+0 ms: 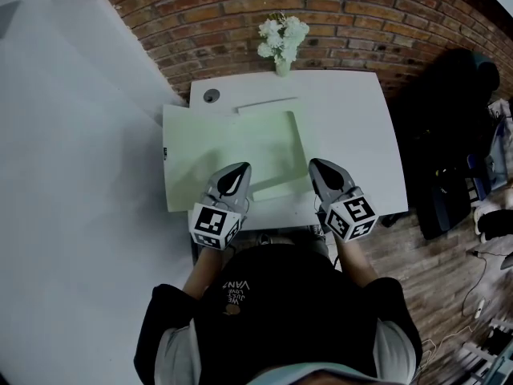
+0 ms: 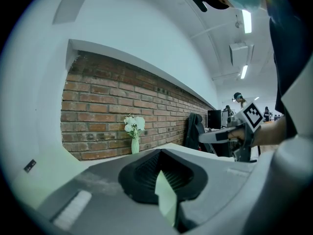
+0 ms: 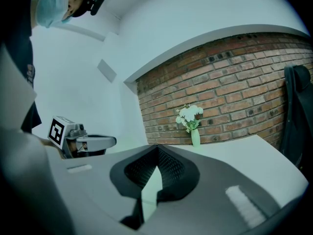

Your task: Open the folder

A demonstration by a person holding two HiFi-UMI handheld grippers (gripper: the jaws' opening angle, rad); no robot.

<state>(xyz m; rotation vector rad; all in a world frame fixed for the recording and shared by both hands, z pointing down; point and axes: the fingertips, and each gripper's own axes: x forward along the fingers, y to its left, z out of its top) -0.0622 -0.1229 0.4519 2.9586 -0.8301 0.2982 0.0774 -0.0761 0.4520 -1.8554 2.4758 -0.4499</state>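
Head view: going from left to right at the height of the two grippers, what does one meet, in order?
White wall → left gripper → right gripper → bare part of the table → black chair. The folder stretches under both grippers, so it is left out.

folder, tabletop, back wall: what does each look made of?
Folder: thin pale-green card or plastic sheet, matte; edge-on in the left gripper view it looks sheet-thin.
Tabletop: probably white laminate or painted board; smooth, no grain.
Wall: exposed red brick, mortar joints visible.
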